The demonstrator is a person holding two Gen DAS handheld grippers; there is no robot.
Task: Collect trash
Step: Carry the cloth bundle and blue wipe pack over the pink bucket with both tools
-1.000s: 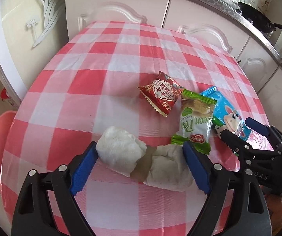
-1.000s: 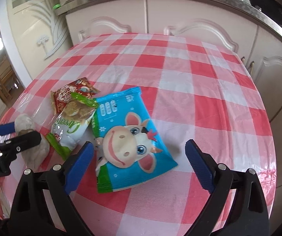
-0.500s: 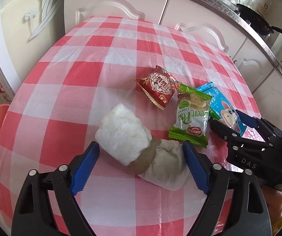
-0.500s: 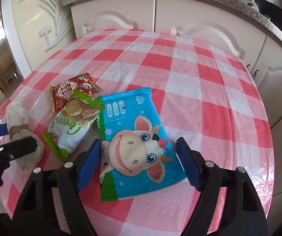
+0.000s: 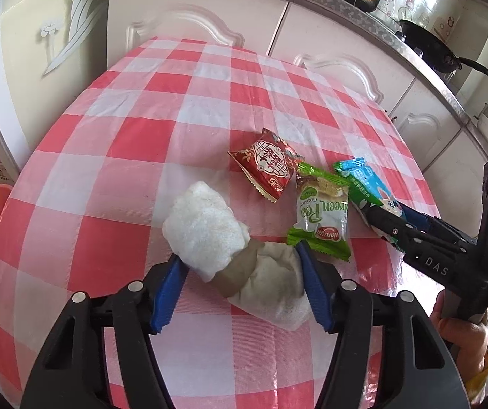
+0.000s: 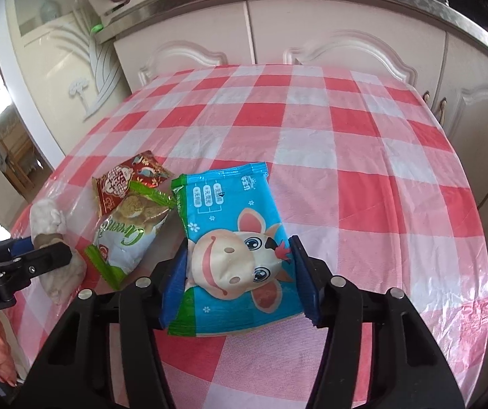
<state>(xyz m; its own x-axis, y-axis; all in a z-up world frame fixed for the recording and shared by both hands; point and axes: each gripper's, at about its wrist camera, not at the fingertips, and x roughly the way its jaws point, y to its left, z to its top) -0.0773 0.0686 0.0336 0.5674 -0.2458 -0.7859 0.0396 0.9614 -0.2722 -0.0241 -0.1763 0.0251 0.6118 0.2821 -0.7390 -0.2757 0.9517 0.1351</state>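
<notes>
From the left wrist camera, the left gripper (image 5: 240, 281) sits at six o'clock over the round table (image 5: 114, 143) with its red and white checked cloth, and its jaws are closing at middling width around a crumpled white tissue wad (image 5: 233, 255) with a brown-stained middle; both blue pads (image 5: 169, 289) touch the wad's sides, the left at its fluffy white lump and the right at its greyer half. Toward one o'clock of the wad lies a green pea cookie packet (image 5: 320, 218), with a red snack packet (image 5: 266, 167) just beyond it at twelve o'clock and a blue cow-print packet (image 5: 363, 187) at two o'clock, partly hidden by the right gripper (image 5: 377, 218), which a hand (image 5: 462, 337) holds at four o'clock. From the right wrist camera, the right gripper (image 6: 240, 272) straddles the blue cow-print packet (image 6: 230, 235) at six o'clock, jaws closing at about half width with both pads against the packet's edges, so that it bulges up between them. At nine o'clock the green pea cookie packet (image 6: 128, 231) overlaps the red snack packet (image 6: 124, 177), and beyond them, at the frame's left edge, the left gripper (image 6: 39, 252) is on the tissue wad (image 6: 49, 221).
</notes>
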